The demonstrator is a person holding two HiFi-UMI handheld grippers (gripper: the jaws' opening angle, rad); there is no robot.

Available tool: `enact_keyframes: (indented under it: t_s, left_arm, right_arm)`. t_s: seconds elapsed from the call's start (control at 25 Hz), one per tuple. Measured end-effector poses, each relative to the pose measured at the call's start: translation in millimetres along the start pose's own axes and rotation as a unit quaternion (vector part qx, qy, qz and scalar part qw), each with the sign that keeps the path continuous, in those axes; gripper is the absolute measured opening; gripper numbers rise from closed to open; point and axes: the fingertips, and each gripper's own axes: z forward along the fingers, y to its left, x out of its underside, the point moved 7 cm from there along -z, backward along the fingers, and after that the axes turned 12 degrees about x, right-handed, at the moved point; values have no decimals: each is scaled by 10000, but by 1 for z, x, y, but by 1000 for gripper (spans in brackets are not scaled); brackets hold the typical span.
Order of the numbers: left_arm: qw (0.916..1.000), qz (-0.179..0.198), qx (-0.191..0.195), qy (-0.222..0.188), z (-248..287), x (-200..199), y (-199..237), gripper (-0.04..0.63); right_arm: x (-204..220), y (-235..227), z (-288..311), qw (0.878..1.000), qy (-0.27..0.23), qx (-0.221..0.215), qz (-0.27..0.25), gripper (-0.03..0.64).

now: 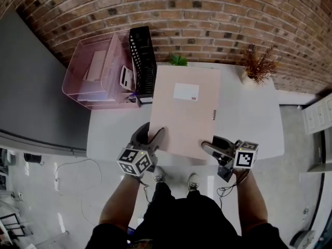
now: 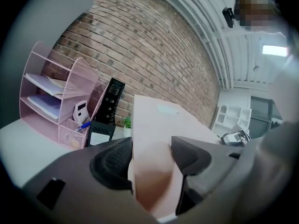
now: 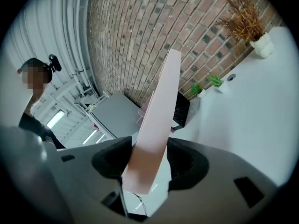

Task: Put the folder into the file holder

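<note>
Left tool (image 1: pixel 150 137) and right tool (image 1: pixel 218 144) sit closest, one at each near corner of the folder (image 1: pixel 184 113); each has its two pads set against opposite faces of the pale pink cover, so both are pinching the folder and neither stands spread or empty. In the left gripper view the folder (image 2: pixel 154 125) runs up and away from between the pads; in the right gripper view the same folder (image 3: pixel 159 120) shows edge-on, rising steeply from the jaws. It is off the white bench (image 1: pixel 259 123) and carried over its middle, white label facing up, held only along its near edge.

As for progress, the pick-up looks done and the delivery is not; the black file holder (image 1: pixel 142 61) stands at the far left corner of the bench, just beside a pink organiser (image 1: pixel 98 71), and the folder's far left corner is near it but not in it; no part of the folder has entered a slot. What is left, by my reading, is to swing the folder leftward, turn it onto its edge so it lines up with the holder's opening, lower it in and let both tools go; a small green plant (image 1: pixel 178 59) sits just behind the folder's far edge.
</note>
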Motion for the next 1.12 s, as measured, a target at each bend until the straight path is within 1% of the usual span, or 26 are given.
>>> enact_keyframes:
  t_s: [0.08, 0.16, 0.24, 0.36, 0.48, 0.68, 0.8, 0.96, 1.04, 1.12]
  left_arm:
    - [10000, 28, 2, -73, -4, -6, 4, 265]
    - [9999, 100, 0, -81, -6, -11, 8, 265]
    - [9998, 169, 21, -52, -8, -15, 13, 265]
    - [9999, 138, 78, -51, -10, -20, 22, 265]
    - [9999, 107, 105, -51, -13, -26, 31, 265]
    - [9996, 120, 232, -64, -13, -38, 44, 265]
    - [9993, 176, 319, -28, -13, -47, 52, 265]
    - [9970, 435, 638, 39, -11, -62, 53, 263]
    - [9961, 467, 747, 10, -9, -70, 53, 263]
    - [9954, 438, 853, -32, -7, -75, 54, 263]
  right_arm:
    - [-1, 5, 6, 9997, -14, -147, 219, 241]
    - [0, 9, 13, 9995, 41, -101, 287, 239]
    - [1, 13, 19, 9999, 33, 53, 127, 238]
    - [-4, 28, 23, 9986, -297, 282, -337, 228]
    - [-4, 40, 30, 9967, -488, 485, -428, 218]
    - [-8, 57, 39, 9934, -780, 618, -564, 220]
    - [-10, 69, 46, 9887, -949, 788, -855, 209]
    - [-17, 88, 56, 9762, -1259, 1174, -1316, 188]
    - [-20, 92, 61, 9722, -1359, 1317, -1377, 179]
    - [-20, 96, 67, 9719, -1386, 1343, -1350, 178]
